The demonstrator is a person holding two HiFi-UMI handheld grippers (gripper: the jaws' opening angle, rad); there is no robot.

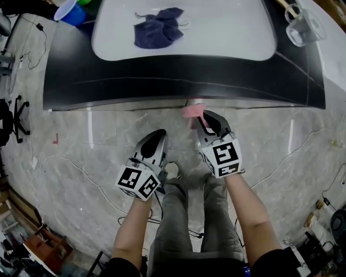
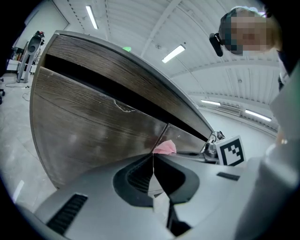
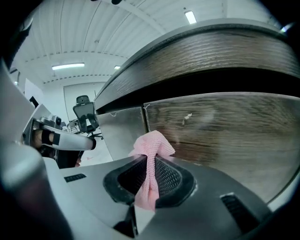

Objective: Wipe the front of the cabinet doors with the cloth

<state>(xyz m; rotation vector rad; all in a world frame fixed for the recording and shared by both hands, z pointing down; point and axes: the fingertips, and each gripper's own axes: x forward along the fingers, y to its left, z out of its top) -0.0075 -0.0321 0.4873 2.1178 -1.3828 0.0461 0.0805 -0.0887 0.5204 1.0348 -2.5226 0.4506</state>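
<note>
Under the wide surface (image 1: 227,38), whose dark rim overhangs them, stand the wood-grain cabinet doors (image 3: 234,131), above a pale stone-patterned floor (image 1: 81,157). The person stands facing them with both arms stretched forward.

The right tool (image 1: 201,120) reaches closest to the cabinet. Its jaws are clamped on a pink cloth (image 3: 151,150), which runs down between them and bunches out past the tips. The bunch sits at the seam where two doors meet. It looks to be pressed against the door front, though the angle leaves actual contact unsure.

The left tool (image 1: 157,136) hangs just beside the right one and a little farther back from the cabinet. Its jaws are closed tight together with nothing between them.

On the surface lie a crumpled dark blue cloth (image 1: 158,27), a blue cup (image 1: 70,12) at the far left corner, and a clear container (image 1: 304,27) at the right.
</note>
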